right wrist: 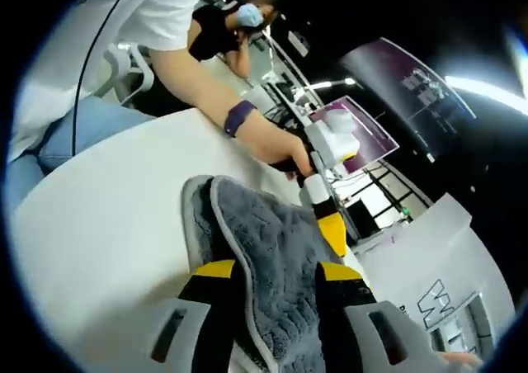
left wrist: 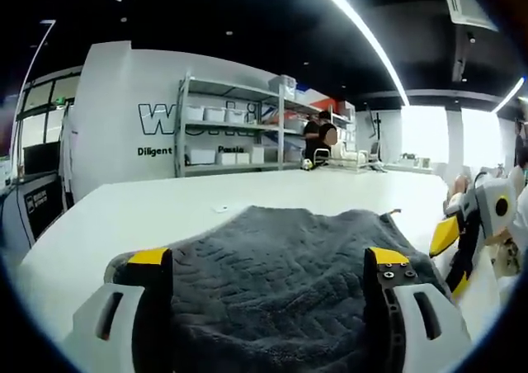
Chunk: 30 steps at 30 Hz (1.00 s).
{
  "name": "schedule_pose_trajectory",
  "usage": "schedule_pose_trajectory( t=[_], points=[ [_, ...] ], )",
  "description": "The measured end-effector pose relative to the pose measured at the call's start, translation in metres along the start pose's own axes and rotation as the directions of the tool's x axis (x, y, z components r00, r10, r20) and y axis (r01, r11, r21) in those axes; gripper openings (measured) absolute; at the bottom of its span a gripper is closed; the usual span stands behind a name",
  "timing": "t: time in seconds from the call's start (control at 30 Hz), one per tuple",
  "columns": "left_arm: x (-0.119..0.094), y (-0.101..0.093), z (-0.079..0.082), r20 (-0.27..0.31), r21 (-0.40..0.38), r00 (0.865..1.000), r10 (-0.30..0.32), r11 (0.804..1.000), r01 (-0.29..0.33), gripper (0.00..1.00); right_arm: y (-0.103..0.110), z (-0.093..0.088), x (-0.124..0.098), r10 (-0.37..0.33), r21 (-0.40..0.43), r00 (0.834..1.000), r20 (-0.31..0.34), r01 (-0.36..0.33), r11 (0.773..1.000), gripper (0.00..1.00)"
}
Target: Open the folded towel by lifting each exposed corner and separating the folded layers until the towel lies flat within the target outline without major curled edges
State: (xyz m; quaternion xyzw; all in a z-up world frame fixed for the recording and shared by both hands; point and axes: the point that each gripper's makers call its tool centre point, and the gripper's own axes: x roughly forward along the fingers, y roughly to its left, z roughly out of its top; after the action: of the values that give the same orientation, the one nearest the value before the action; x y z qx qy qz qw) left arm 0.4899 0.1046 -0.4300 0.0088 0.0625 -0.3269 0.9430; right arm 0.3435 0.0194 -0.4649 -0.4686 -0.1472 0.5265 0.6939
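Indoors, grey towel (left wrist: pixel 280 282) on white table (left wrist: pixel 165 208), shelving (left wrist: pixel 231 125) behind; left jaws wide, right jaws pinching towel.

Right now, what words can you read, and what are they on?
"WOR", big letters partly hidden behind shelves, on the white wall.
"Diligent", small print on that wall.
A big "W" on the wall in the right gripper view.
Purple posters: too blurred to read.

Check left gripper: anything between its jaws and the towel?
Nothing visible. The left gripper has its jaws spread over the grey towel on the white table, with bare towel between them. The right gripper straddles a towel edge.
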Motion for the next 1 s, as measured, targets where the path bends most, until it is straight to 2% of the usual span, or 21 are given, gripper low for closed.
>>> schedule_pose_trajectory(
  t=[0.43,0.53,0.7,1.0],
  points=[
    [0.0,0.001,-0.002,-0.009,-0.001,1.0,0.006,1.0,-0.006,0.95,0.015,0.009,0.0,0.032,-0.17,0.999,-0.003,-0.032,0.985,0.01],
    [0.0,0.001,-0.002,-0.009,-0.002,1.0,0.005,1.0,-0.005,0.94,0.017,0.008,0.001,0.039,-0.188,0.999,-0.013,-0.041,0.981,0.0],
    [0.0,0.003,-0.002,-0.008,-0.001,1.0,0.007,1.0,-0.007,0.94,0.015,0.0,0.003,0.04,-0.173,0.999,-0.028,-0.044,0.984,0.0],
    [0.0,0.002,-0.003,-0.013,0.002,1.0,0.009,1.0,-0.009,0.94,-0.005,-0.011,0.001,-0.033,-0.157,0.998,-0.057,0.024,0.987,0.0]
  ],
)
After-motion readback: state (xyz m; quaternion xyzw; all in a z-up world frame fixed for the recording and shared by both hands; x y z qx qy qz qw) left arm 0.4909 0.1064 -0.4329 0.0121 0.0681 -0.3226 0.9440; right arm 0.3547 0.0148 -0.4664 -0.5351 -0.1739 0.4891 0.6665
